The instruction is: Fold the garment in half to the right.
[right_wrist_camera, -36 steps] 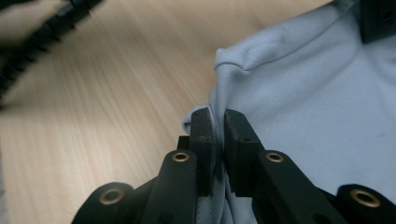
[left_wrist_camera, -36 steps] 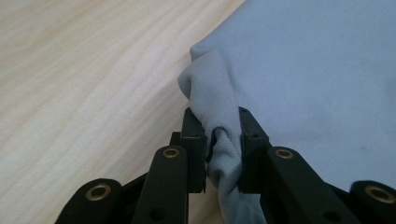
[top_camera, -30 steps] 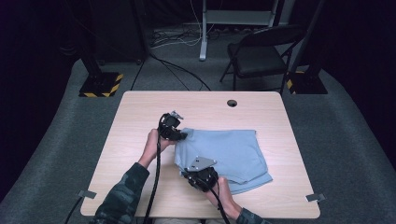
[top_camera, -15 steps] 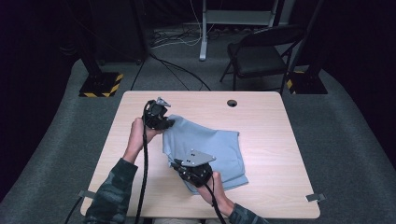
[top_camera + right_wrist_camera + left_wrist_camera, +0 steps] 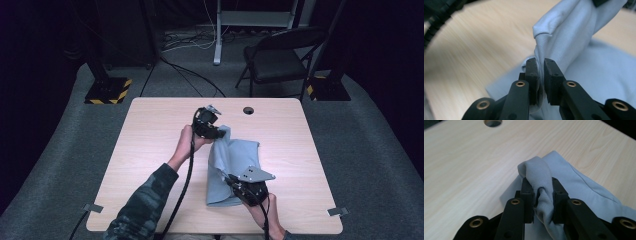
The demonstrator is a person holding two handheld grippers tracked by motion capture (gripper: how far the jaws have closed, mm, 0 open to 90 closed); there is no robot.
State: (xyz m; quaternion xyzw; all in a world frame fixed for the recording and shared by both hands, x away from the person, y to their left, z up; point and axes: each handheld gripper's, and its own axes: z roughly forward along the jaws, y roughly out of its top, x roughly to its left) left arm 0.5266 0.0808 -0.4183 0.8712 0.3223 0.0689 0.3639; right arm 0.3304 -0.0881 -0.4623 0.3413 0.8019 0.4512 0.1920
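High view: light wood desk [image 5: 150, 165] on grey carpet, dark room around it. Pale blue cloth [image 5: 235, 160] lies right of the desk's middle, partly folded over itself, one corner lifted. Left gripper [image 5: 216, 134] sits at the cloth's far corner, clamped on it and holding it off the desk; camouflage sleeve [image 5: 145, 205] runs up from the near edge. Right gripper [image 5: 234, 181] is at the cloth's near part, close to the near desk edge, closed on fabric. Cloth's near fold stops short of the front edge. Wide bare wood on the left half, a bare strip along the right edge, more bare wood at the far side around the round cable hole [image 5: 248, 110]. Off the desk: folding chair [image 5: 280, 60] behind the far right corner, a black stand base with yellow-black striped tape [image 5: 107, 90] at far left, cables on the floor.

Left gripper view: jaws nearly together, a bunched ridge of cloth [image 5: 541, 185] pinched between the pads and bulging above them. Rest of the cloth spreads flat to the right. Bare wood grain ahead and left, cable hole [image 5: 492, 122] at the top edge.

Right gripper view: jaws shut on a thin fold of cloth [image 5: 564, 40], fabric rising taut from the pads toward the upper right. More cloth flat on the desk behind. Blurred bare wood to the left, black cable [image 5: 434, 22] at the upper left corner.
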